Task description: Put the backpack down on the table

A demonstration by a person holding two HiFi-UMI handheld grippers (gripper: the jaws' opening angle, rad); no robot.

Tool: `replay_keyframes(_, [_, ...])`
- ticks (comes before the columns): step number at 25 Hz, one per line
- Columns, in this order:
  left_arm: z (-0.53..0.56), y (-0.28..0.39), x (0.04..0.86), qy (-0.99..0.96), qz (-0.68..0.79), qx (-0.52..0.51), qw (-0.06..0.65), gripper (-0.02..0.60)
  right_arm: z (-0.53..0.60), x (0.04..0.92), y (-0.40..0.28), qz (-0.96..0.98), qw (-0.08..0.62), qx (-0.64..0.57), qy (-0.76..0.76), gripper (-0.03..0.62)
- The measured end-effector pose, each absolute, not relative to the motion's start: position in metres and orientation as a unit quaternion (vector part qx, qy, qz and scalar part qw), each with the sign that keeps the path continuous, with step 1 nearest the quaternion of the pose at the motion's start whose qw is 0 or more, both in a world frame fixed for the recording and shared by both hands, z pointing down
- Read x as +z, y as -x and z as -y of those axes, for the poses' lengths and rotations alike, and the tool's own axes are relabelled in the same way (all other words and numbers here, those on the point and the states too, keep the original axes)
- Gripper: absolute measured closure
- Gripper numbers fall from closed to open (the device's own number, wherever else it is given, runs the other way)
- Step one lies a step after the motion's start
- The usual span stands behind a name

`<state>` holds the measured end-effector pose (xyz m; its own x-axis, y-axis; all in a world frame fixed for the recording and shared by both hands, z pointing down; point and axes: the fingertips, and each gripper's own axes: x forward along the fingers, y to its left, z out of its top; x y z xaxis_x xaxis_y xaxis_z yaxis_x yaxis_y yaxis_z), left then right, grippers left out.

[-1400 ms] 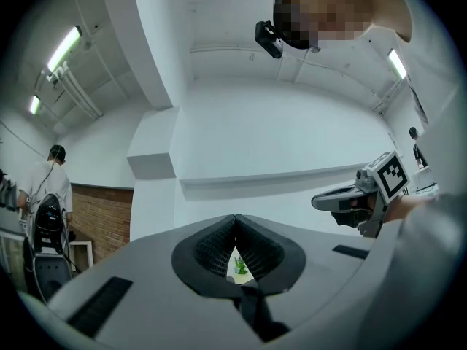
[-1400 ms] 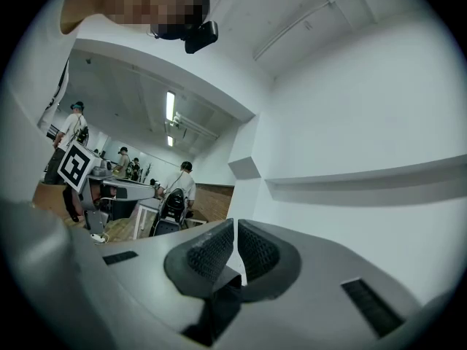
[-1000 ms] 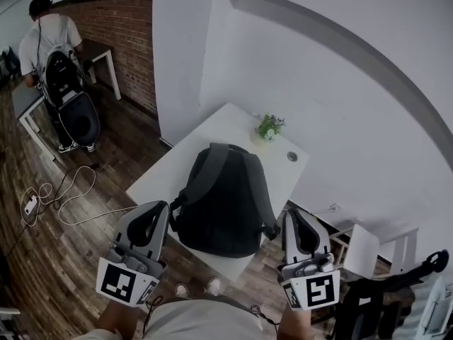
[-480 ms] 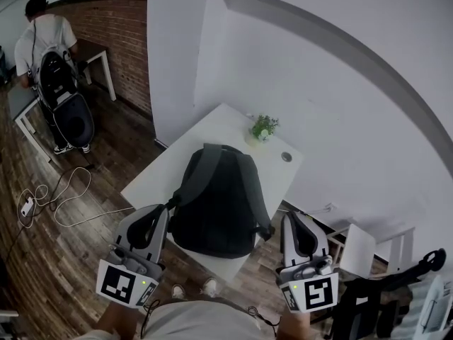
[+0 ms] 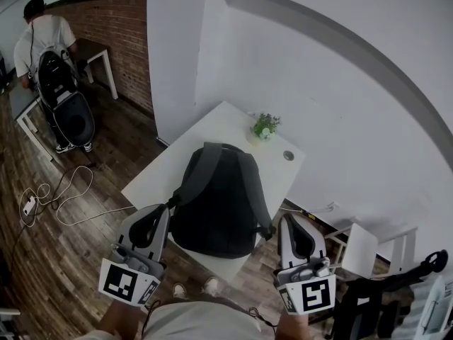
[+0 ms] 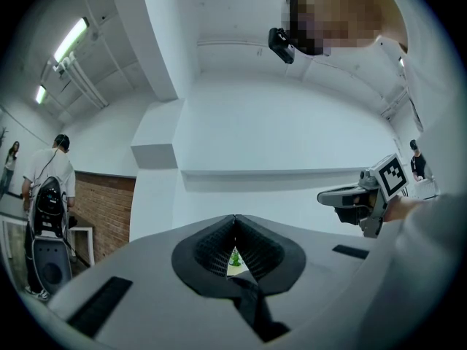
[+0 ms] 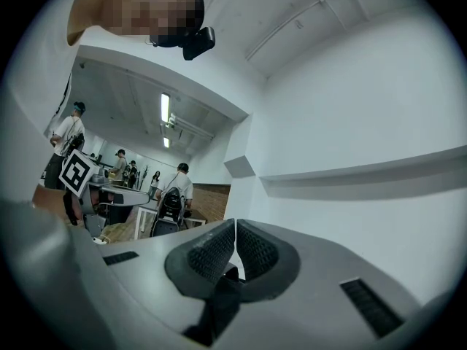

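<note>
A dark grey backpack [image 5: 219, 204] lies flat on the white table [image 5: 212, 129], straps up, its bottom at the near edge. My left gripper [image 5: 167, 207] is at the backpack's left side, jaws closed, and a dark strap runs out from between its pads [image 6: 219, 248]. My right gripper [image 5: 280, 222] is at the backpack's right side, also shut, with a dark strap trailing from its pads [image 7: 211, 250]. Both grippers point about level, so the backpack's body is hidden below them in the gripper views.
A small potted plant [image 5: 265, 126] and a round cable hole [image 5: 288, 156] are at the table's far end by the white wall. A person with a backpack [image 5: 49, 48] stands at another table, far left. Cables [image 5: 56, 197] lie on the wood floor. White furniture [image 5: 368, 250] stands at the right.
The backpack and both grippers keep their places; only the head view has shifted slightly.
</note>
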<state>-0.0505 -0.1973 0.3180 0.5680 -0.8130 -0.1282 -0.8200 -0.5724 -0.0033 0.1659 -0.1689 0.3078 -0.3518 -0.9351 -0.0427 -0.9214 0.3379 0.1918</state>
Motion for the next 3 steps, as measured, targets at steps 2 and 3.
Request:
replay_keyframes(2, [0.1992,0.0498,0.3197,0.885,-0.461,0.056,0.031,0.565,0.1708,0.3101,-0.1670,0.817,0.038,-0.090,-0.569,0.553])
replay_keyframes(3, [0.2002,0.0495,0.3205,0.885,-0.462,0.055,0.031,0.565,0.1718,0.3112,-0.1676,0.816,0.038,-0.089,-0.569,0.553])
